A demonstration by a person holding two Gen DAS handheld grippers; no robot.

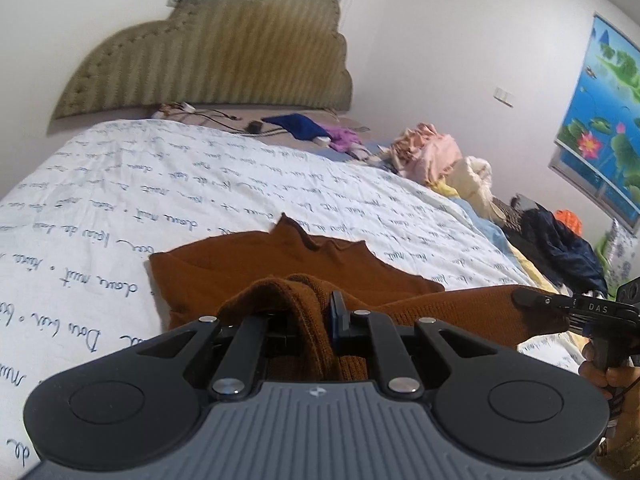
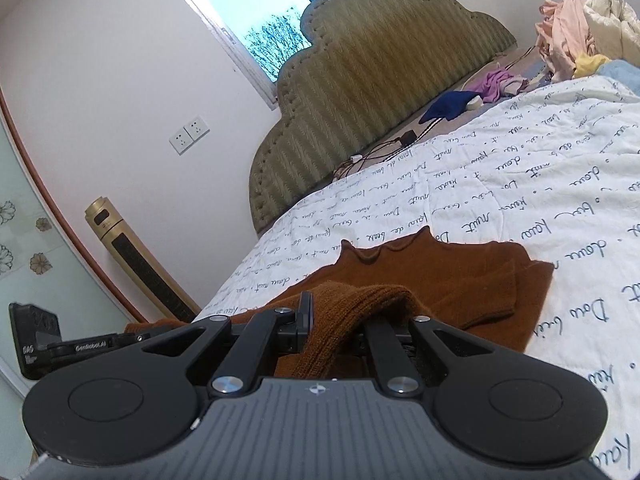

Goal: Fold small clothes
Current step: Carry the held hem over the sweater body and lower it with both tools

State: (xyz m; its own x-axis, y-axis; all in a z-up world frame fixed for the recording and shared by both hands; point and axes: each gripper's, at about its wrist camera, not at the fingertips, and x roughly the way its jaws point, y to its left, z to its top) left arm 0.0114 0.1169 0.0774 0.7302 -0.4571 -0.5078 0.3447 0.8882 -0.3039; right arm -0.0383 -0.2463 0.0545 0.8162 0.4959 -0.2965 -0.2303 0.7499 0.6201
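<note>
A script-printed white quilt (image 1: 200, 184) covers the bed, bearing a brown sweater (image 1: 248, 264).

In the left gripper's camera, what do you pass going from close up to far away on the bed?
Left gripper → brown knitted sweater → white quilt with handwriting print → dark blue cloth → tufted olive headboard.

Sweater (image 1: 248, 268) rust-brown, ribbed knit, darker trim at the scalloped collar. Quilt (image 1: 160, 176) white with dark blue cursive script. Headboard (image 1: 208, 52) olive-tan, striped chevron weave, studded border. Both grippers black with grey ribbed bodies, blue pad on the left gripper (image 1: 316, 312). Far right: pink, cream, purple, navy clothes pile (image 1: 436, 156); blue-green lotus poster (image 1: 600, 112).
</note>
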